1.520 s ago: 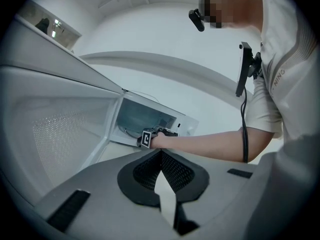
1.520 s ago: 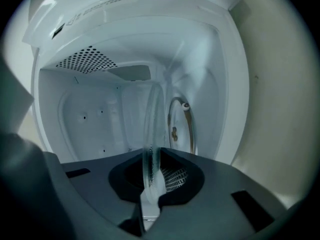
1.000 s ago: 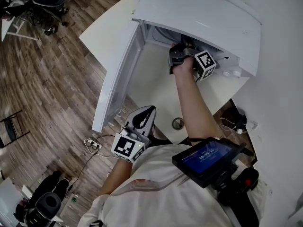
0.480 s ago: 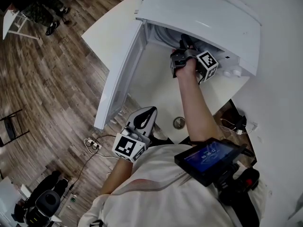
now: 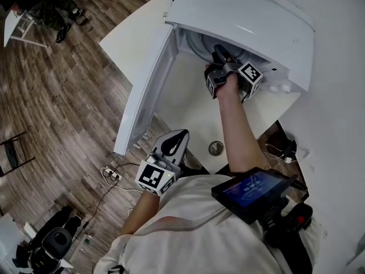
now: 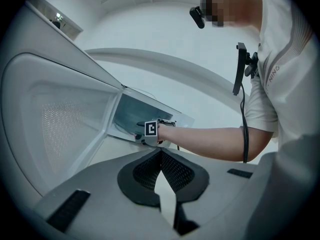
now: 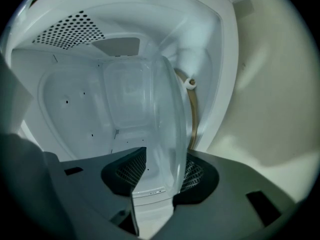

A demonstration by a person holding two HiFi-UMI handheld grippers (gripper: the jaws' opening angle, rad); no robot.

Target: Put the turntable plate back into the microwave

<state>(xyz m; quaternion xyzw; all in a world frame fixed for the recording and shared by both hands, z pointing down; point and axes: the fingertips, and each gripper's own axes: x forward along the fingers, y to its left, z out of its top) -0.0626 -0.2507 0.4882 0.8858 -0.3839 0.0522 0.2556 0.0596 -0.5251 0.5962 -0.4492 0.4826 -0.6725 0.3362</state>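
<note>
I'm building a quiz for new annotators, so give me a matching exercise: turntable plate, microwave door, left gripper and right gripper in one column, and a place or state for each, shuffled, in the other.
1. turntable plate
2. microwave door
3. left gripper
4. right gripper

A. reaches into the microwave
B. swung open
C. clear glass, between two jaws
D. empty, held back by the person

Pairs: 1-C, 2-B, 3-D, 4-A. The right gripper's jaws are opening, with the plate between them.
</note>
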